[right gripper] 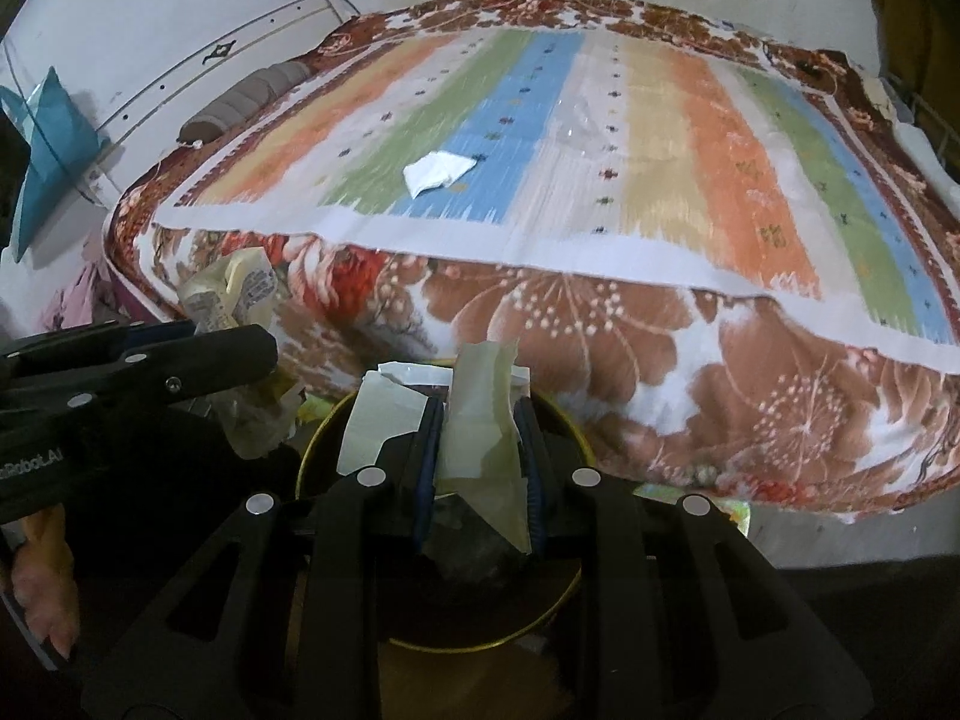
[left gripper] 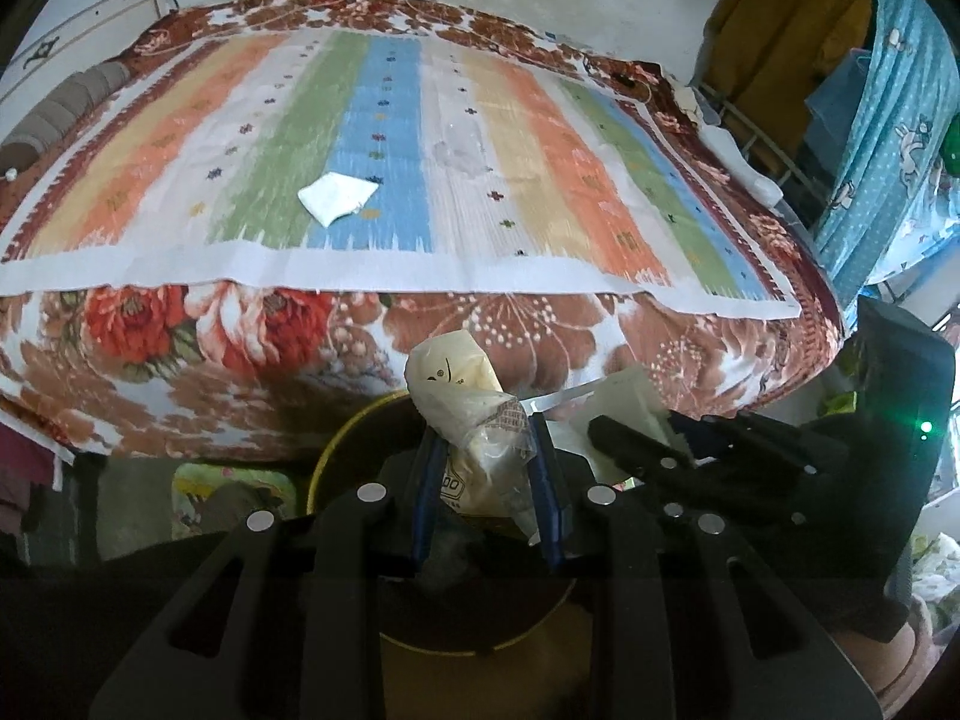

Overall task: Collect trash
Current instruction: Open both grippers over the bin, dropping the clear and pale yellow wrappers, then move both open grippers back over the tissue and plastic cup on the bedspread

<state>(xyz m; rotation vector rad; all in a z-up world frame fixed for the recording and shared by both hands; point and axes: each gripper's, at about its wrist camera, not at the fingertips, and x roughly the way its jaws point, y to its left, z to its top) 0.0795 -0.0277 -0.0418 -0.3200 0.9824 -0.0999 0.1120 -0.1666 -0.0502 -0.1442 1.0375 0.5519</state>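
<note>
Left gripper clenched on a crumpled plastic wrapper, cream and clear film with print. Right gripper clenched on a flat scrap of pale paper or film, with a second whitish piece just beside its left finger; whether that piece is pinched too, cannot tell. Both loads hang over the mouth of a dark bin with a yellow rim, down at the foot of the bed.

Handling, as I judge it: all of this is featherweight, soft, not fragile. The film looks slick and springy and may cling to a pad on release. The flat scrap could flutter off to the side.

Still out on the bed: one white crumpled paper on the striped cloth, lying on the blue stripe, well apart from the edge. Best pinched at a raised fold, since a flat grab would snag the cloth under it. A patch of something clear lies further back on the cloth; too faint to name.

In the way: the two grippers sit close side by side over the bin. The floral blanket overhangs near the rim.
</note>
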